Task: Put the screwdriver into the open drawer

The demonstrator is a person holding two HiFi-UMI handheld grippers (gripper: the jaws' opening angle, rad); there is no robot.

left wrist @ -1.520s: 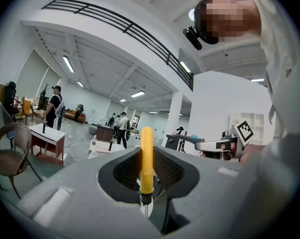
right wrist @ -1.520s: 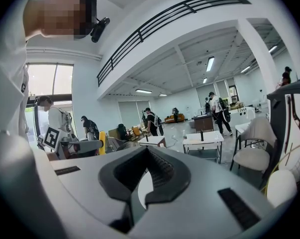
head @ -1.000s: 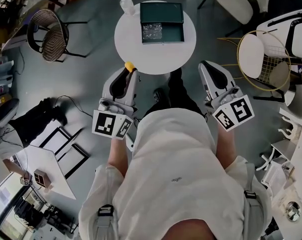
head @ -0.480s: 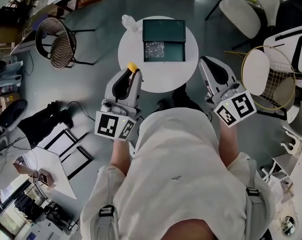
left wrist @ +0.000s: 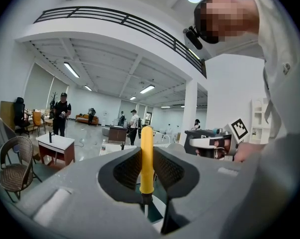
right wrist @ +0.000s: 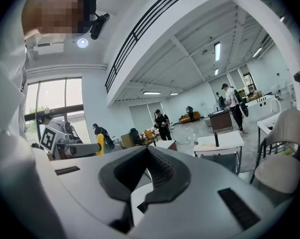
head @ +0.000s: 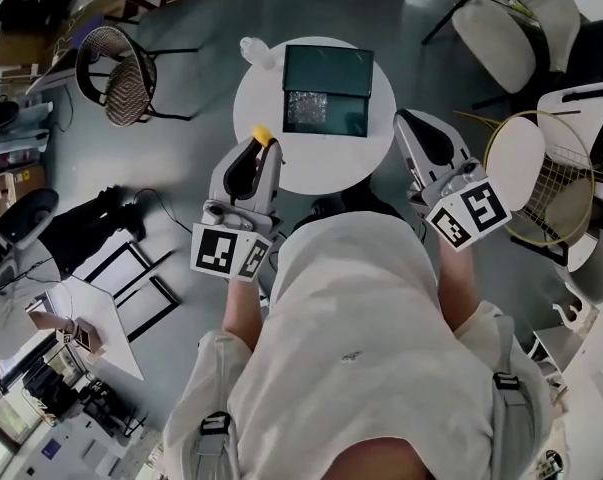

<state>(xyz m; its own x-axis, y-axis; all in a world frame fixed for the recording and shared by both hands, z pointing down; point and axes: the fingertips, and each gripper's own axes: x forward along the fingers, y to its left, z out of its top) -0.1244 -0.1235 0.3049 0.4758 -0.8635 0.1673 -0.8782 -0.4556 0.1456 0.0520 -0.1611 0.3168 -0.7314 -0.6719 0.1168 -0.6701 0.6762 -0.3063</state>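
Observation:
My left gripper is shut on a screwdriver with a yellow handle. The handle sticks out past the jaws over the near left edge of the round white table. In the left gripper view the yellow handle stands upright between the closed jaws of the left gripper. A dark green drawer box sits on the table with its open drawer pulled toward me; something shiny lies in the drawer's left part. My right gripper is shut and empty at the table's right edge, as the right gripper view also shows of the right gripper.
A clear bottle lies on the table's far left. A wicker chair stands to the left, a wire chair with a white seat close on the right, and a white chair far right. Black frames lie on the floor.
The table and drawer box have come nearer to both grippers. The left gripper's tip with the screwdriver now reaches over the table's near edge. Both grippers stay shut.

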